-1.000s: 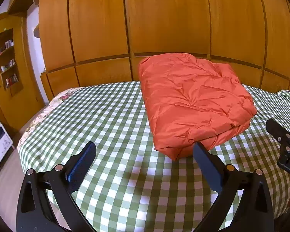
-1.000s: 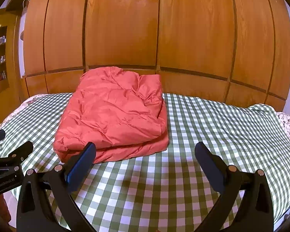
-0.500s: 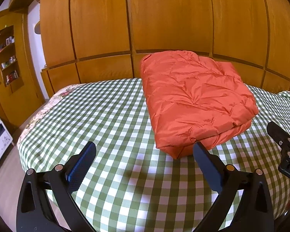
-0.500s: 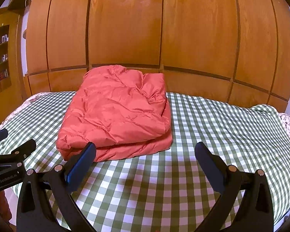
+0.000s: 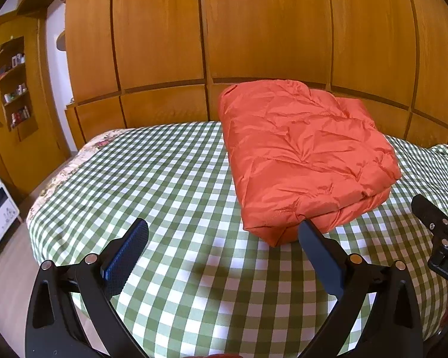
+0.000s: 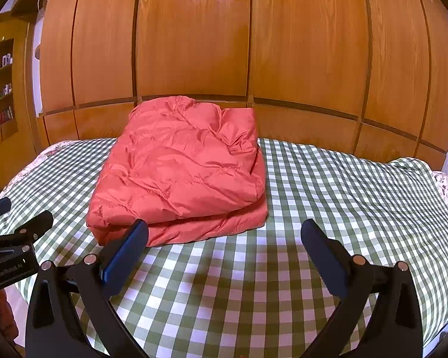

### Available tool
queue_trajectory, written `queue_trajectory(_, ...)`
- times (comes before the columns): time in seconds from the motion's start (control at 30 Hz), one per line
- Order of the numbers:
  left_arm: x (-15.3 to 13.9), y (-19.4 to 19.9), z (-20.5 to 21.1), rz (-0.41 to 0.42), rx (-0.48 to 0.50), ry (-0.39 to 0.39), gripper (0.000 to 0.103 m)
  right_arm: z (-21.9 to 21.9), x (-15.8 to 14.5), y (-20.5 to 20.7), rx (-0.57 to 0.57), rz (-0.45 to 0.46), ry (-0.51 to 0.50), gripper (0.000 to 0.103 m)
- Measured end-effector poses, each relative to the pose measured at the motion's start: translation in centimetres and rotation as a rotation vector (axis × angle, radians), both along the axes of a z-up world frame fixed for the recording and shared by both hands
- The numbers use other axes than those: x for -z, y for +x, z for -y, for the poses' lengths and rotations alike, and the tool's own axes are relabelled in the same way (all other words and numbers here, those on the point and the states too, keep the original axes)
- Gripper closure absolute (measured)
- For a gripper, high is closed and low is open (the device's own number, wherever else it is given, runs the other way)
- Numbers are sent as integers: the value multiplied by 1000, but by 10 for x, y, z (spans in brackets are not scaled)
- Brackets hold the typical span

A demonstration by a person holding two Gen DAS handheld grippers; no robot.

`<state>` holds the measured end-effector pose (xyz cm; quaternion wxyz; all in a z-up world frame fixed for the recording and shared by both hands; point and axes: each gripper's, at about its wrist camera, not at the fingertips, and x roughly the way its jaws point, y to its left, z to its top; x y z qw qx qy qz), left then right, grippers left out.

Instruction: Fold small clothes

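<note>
A wall of wooden wardrobe panels (image 5: 254,29) fills the background beyond both pairs of fingers. In front of it, a bed under a green-and-white checked cover (image 5: 164,179) spreads beneath and ahead of the fingers. On the cover lies the folded orange puffer jacket (image 5: 298,155), doubled into a thick pad; it sits ahead of the left gripper (image 5: 224,232), its near corner just past the right-hand fingertip, and ahead and to the left of the right gripper (image 6: 224,232), its front edge just beyond the left-hand fingertip. Nothing stands between the fingers and the jacket. Both grippers hover with fingers spread wide, holding nothing. Far off to the left of the fingers, a recessed shelf (image 5: 13,83) holds small items too small to identify.
</note>
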<state>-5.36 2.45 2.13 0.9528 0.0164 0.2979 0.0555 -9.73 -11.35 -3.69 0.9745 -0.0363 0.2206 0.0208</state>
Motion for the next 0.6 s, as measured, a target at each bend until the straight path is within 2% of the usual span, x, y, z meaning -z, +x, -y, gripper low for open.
queue_trajectory(0.6,10,7,-5,-48,-11,-21,4,1,10,7,-3,-40,2,2)
